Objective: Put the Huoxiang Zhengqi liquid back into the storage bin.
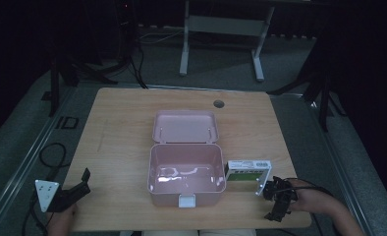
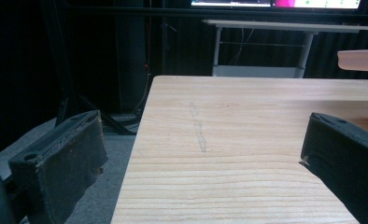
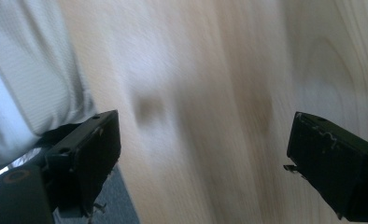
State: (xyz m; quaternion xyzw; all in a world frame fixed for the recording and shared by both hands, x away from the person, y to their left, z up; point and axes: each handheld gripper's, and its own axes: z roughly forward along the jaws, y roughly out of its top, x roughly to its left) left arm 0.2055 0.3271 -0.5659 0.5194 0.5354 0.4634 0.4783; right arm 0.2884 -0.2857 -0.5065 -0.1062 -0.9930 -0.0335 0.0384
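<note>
Item: small carton (image 1: pixel 248 171), white with a green face, lying flat on the wooden table (image 1: pixel 123 128), its near-left end just beside the right wall of the pink box (image 1: pixel 186 174), which stands with its lid (image 1: pixel 184 127) folded back and its interior bare. Judged light and hollow, thin card walls that dent under a hard squeeze; surface looks smooth, possibly a little slippery. Best hold is judged to be across the two long sides near the middle, with moderate pressure, so the carton stays level when lifted over the box wall. Right gripper (image 1: pixel 276 200): at the table's near right edge, just in front of the carton, not touching it; in the right gripper view the jaws stand wide apart over bare, blurred wood, with a pale sleeve (image 3: pixel 28 74) at the left. Left gripper (image 1: pixel 76 189): near the table's near left corner, well apart from box and carton, jaws spread, nothing between them.
</note>
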